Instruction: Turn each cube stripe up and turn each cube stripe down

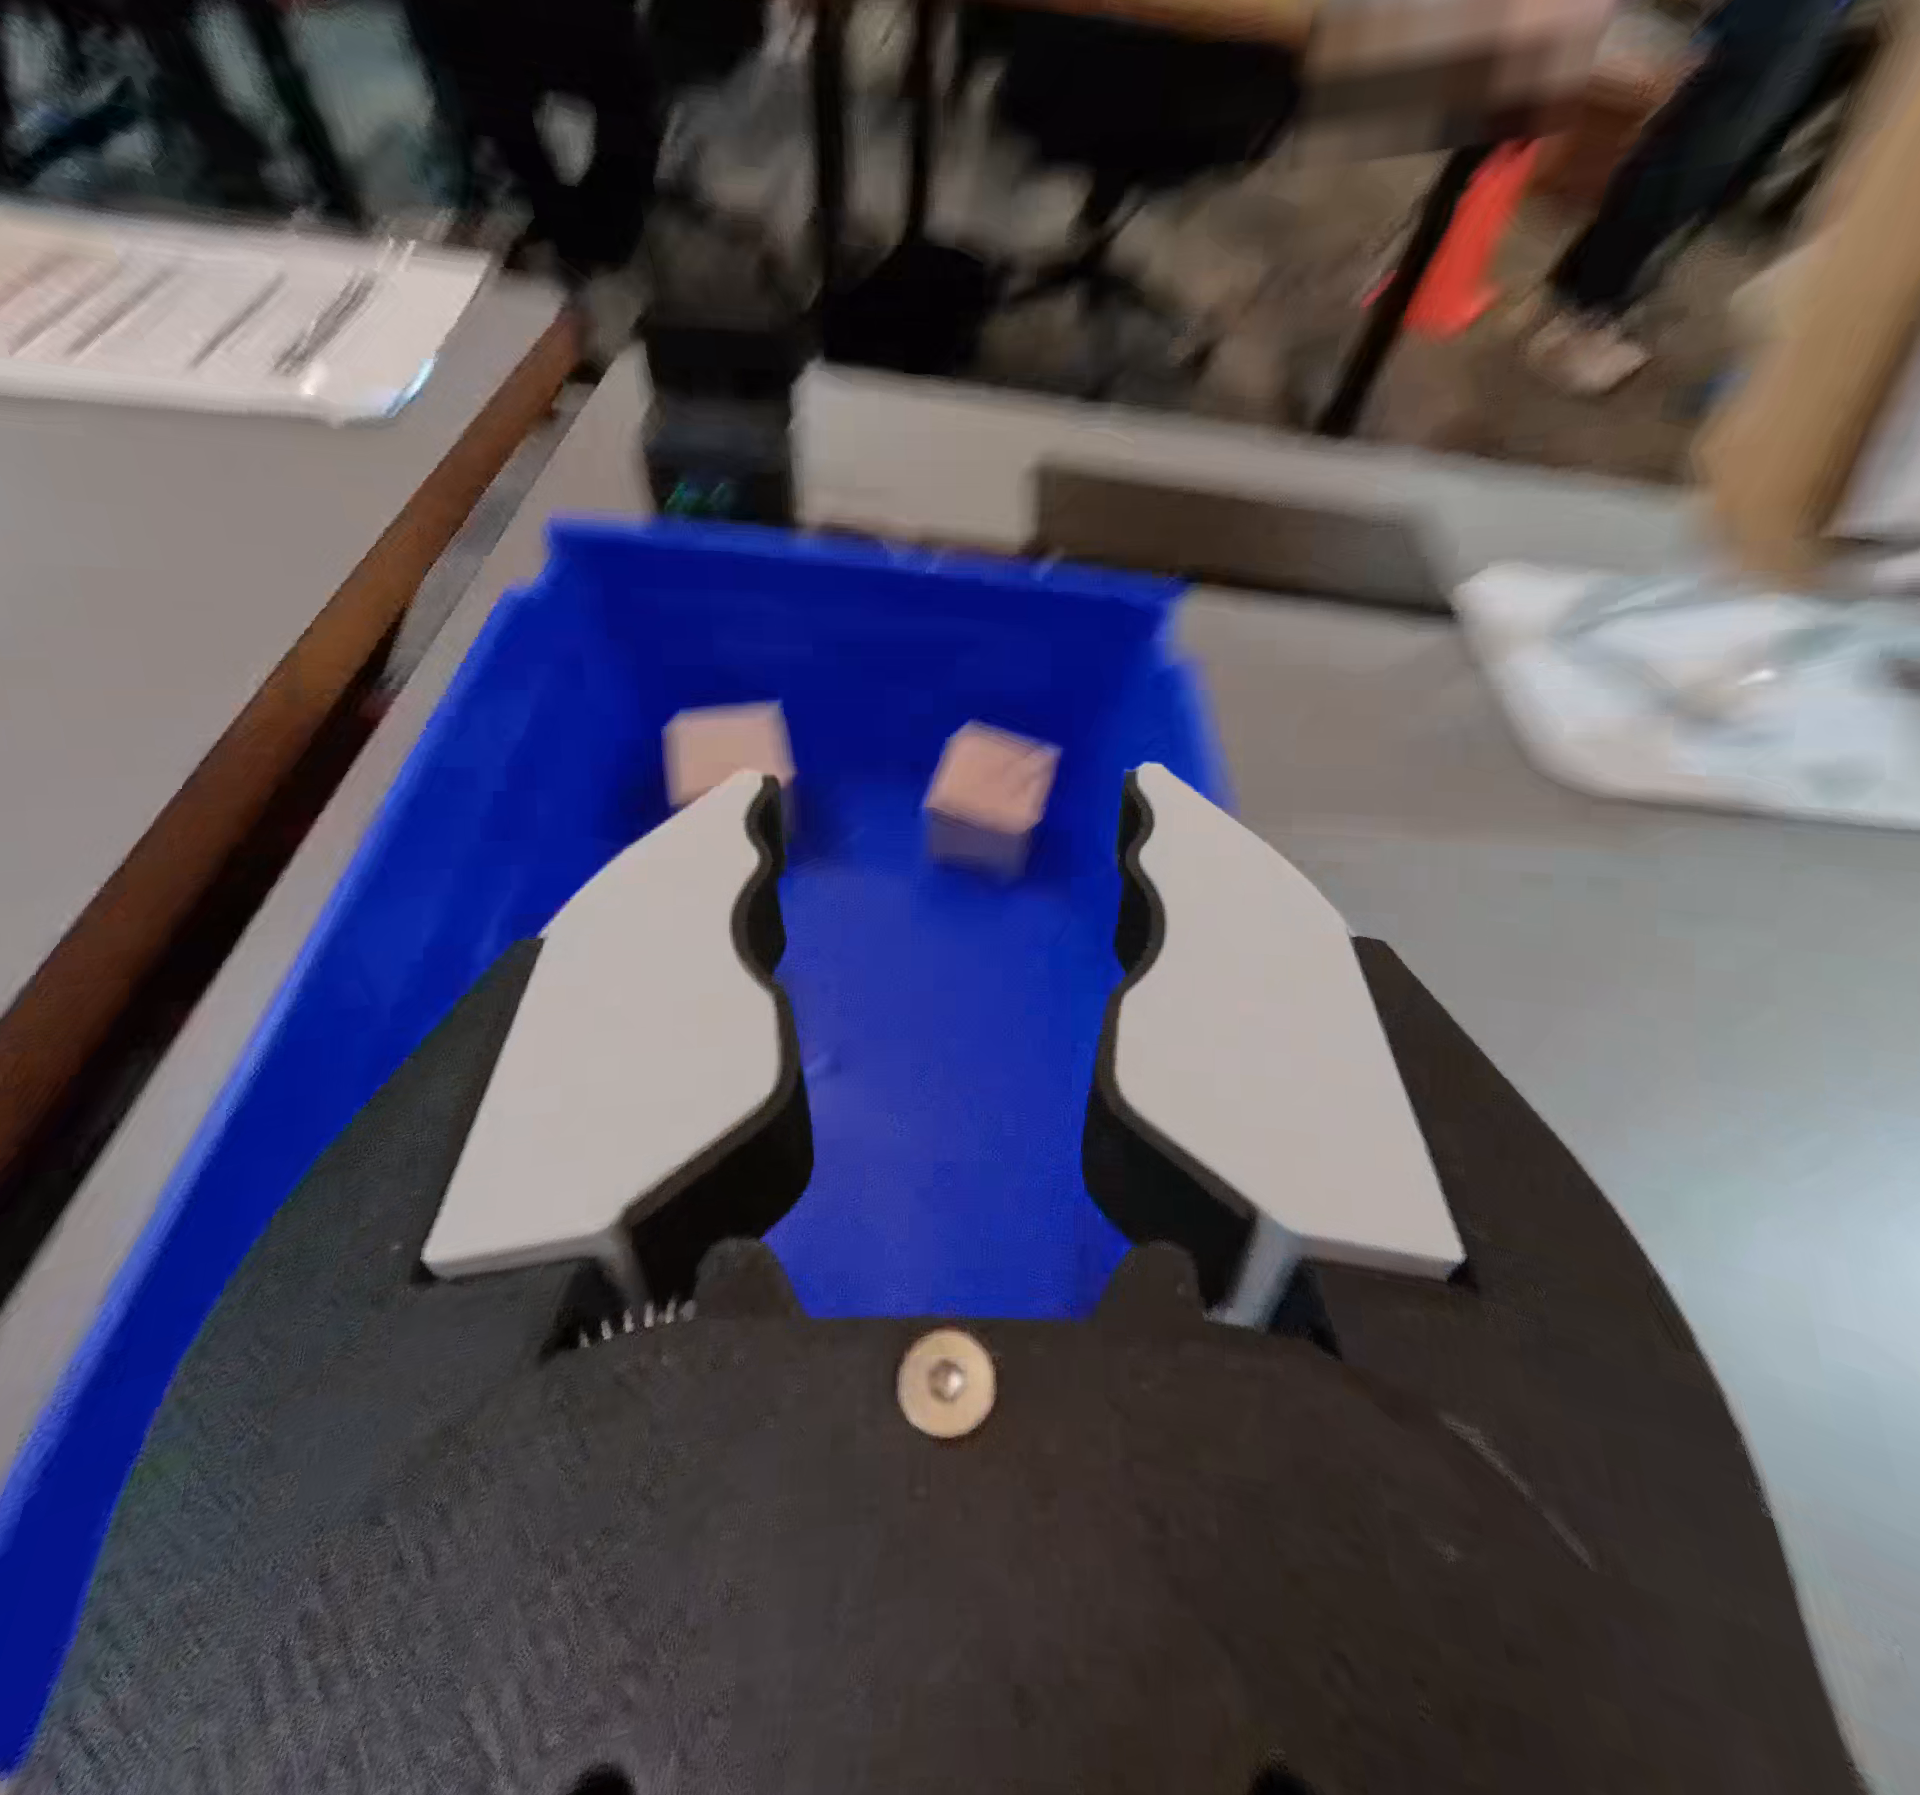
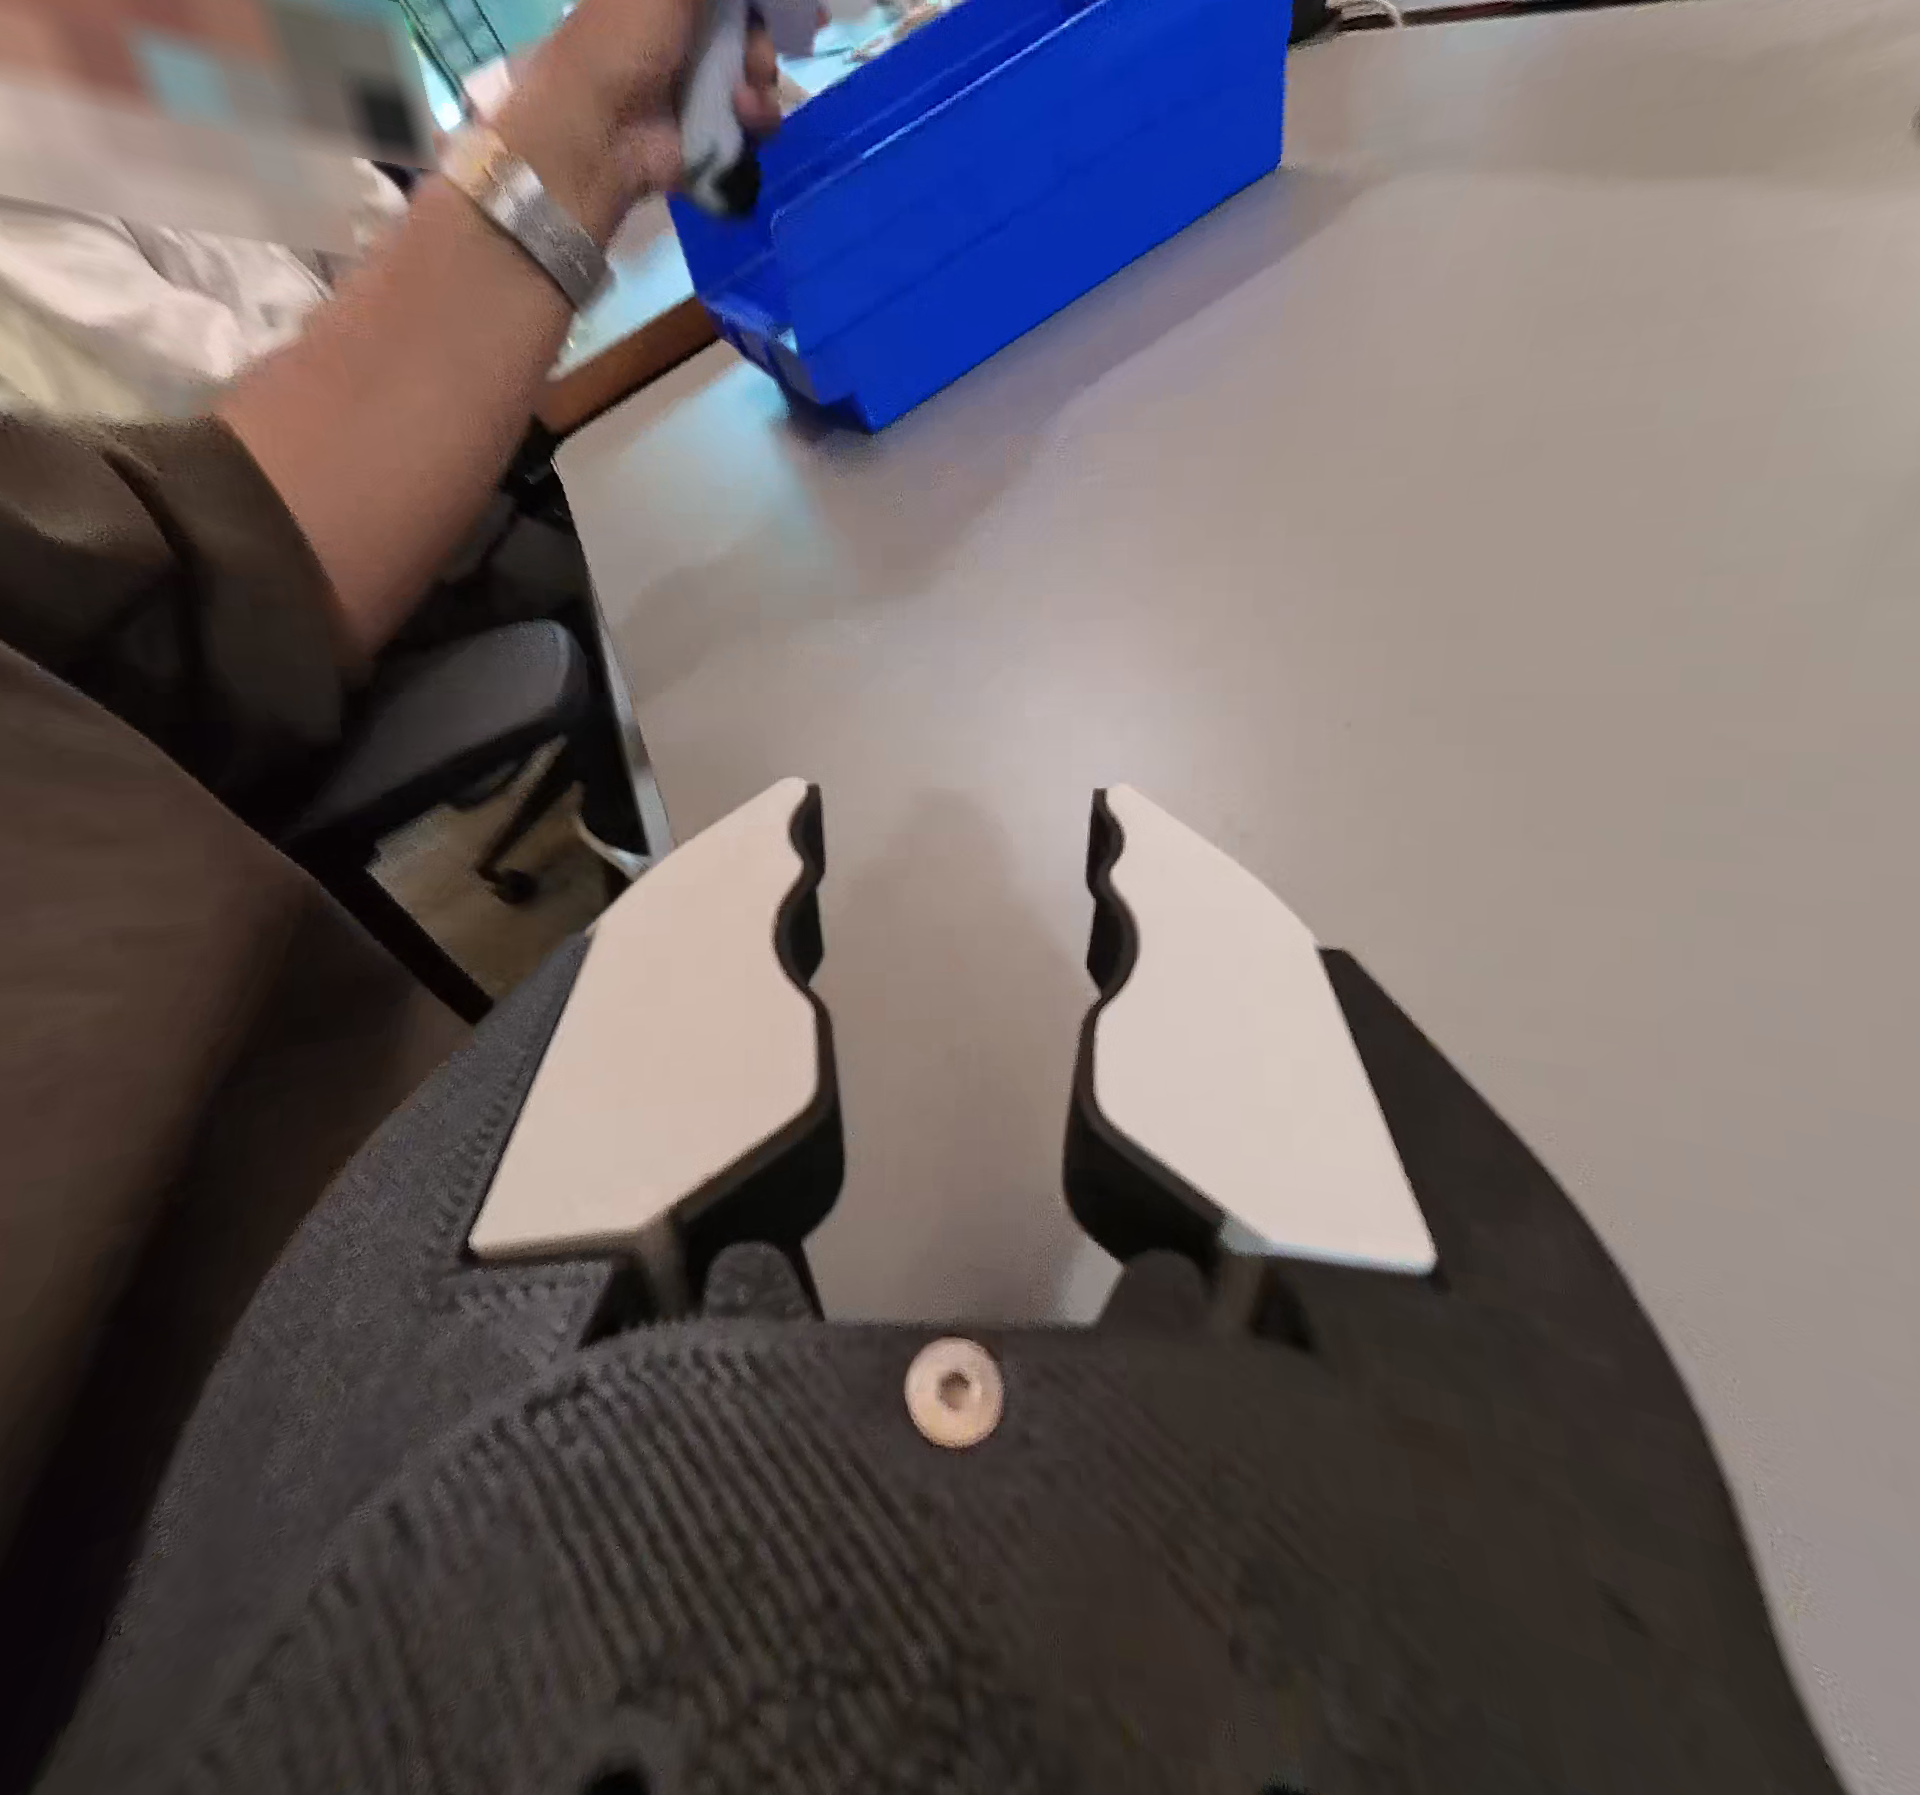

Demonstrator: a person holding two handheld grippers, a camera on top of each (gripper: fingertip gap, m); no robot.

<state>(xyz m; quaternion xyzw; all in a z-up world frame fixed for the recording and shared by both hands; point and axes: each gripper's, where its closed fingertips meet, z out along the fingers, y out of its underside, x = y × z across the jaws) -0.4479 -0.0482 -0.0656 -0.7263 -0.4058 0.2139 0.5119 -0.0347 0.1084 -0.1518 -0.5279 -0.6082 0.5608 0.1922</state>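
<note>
Two cubes (image 1: 727, 753) (image 1: 989, 795) in blue bin (image 1: 499, 810)

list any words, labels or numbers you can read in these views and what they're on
None can be read.
Sheet of paper on the side table: lines of print, too blurred to read.
Right cube in the blue bin: faint marks on top, no legible text.
Left cube: plain, partly behind the open left tongs.
Right tongs, open over the grey table: no markings.

Right hand-held gripper (image 2: 954, 810) agape over grey table (image 2: 1455, 498); blue bin (image 2: 1039, 218) beyond.
</note>
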